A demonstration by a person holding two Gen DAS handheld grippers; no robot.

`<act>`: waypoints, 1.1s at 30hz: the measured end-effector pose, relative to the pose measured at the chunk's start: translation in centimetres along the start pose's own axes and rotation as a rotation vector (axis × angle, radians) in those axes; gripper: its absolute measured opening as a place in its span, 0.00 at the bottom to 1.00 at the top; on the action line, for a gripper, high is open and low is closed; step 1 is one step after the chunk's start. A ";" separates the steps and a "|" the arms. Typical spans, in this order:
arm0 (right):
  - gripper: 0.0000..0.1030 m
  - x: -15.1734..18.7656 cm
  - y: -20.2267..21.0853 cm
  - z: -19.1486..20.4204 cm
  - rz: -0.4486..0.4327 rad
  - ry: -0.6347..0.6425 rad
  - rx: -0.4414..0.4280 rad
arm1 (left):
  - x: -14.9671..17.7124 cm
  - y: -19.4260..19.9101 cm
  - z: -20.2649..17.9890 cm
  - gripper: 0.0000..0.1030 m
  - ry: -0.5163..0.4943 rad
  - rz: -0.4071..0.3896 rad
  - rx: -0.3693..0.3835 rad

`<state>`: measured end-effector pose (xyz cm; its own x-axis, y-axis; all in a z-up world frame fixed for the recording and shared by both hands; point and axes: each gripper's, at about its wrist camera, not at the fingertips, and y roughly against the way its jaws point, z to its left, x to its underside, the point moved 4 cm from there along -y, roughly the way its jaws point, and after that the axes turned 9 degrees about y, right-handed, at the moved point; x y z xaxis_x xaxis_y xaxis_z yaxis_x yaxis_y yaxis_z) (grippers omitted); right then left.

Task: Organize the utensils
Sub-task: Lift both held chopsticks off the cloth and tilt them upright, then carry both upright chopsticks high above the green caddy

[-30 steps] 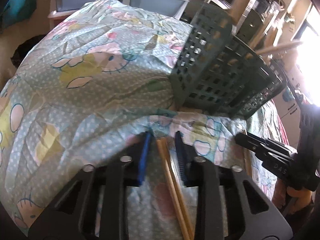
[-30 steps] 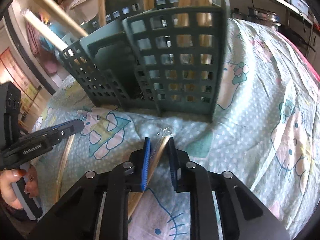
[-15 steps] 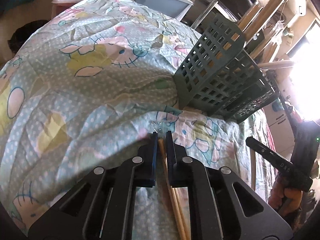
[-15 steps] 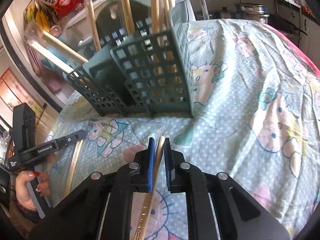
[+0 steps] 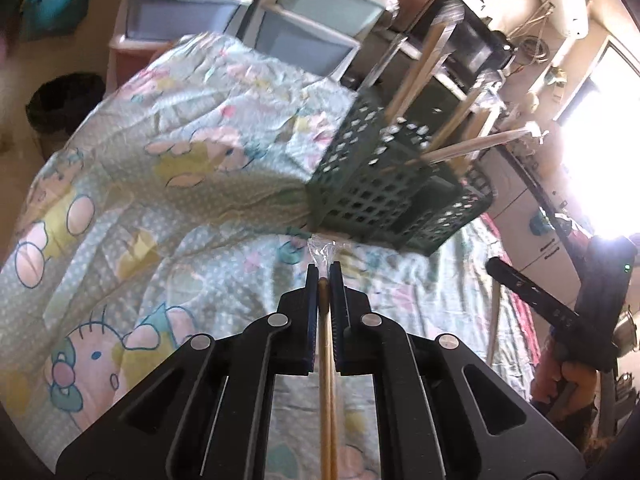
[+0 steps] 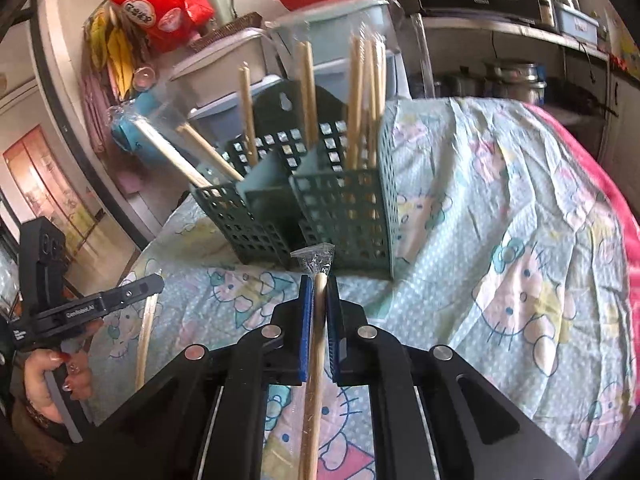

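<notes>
Both grippers lifted off cloth (image 5: 168,208), each clamped on wrapped chopsticks: L (image 5: 324,276), R (image 6: 319,284).

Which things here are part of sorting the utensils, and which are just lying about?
Job: left tongs and right tongs, each shut on wrapped chopsticks; green utensil basket.

Lying about: cartoon-print cloth, red bag, storage drawers.

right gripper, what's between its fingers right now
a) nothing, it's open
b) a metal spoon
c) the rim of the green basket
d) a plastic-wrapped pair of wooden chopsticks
d: the right gripper is shut on wrapped wooden chopsticks, whose crinkled clear wrapper tip pokes out past the blue pads, short of the green basket.
</notes>
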<state>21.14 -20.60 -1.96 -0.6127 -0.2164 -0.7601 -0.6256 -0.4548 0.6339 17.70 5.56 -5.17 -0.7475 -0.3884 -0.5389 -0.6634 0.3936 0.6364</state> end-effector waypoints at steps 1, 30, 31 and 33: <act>0.07 -0.1 -0.1 0.6 -0.006 0.005 0.001 | -0.1 0.3 -0.4 0.03 -0.009 -0.006 0.003; 0.06 -5.4 9.7 3.6 -0.313 0.160 0.087 | -3.2 5.7 -13.1 0.03 -0.214 -0.177 0.163; 0.06 -5.7 9.8 3.7 -0.320 0.165 0.090 | -3.5 5.9 -13.5 0.03 -0.218 -0.185 0.169; 0.06 -6.2 10.1 3.8 -0.332 0.173 0.098 | -4.1 6.4 -14.0 0.03 -0.222 -0.203 0.183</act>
<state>16.80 -20.61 9.70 -0.2840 -0.2173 -0.9339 -0.8247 -0.4415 0.3535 17.04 -2.00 8.85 -0.5761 -0.2914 -0.7637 -0.7794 0.4773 0.4058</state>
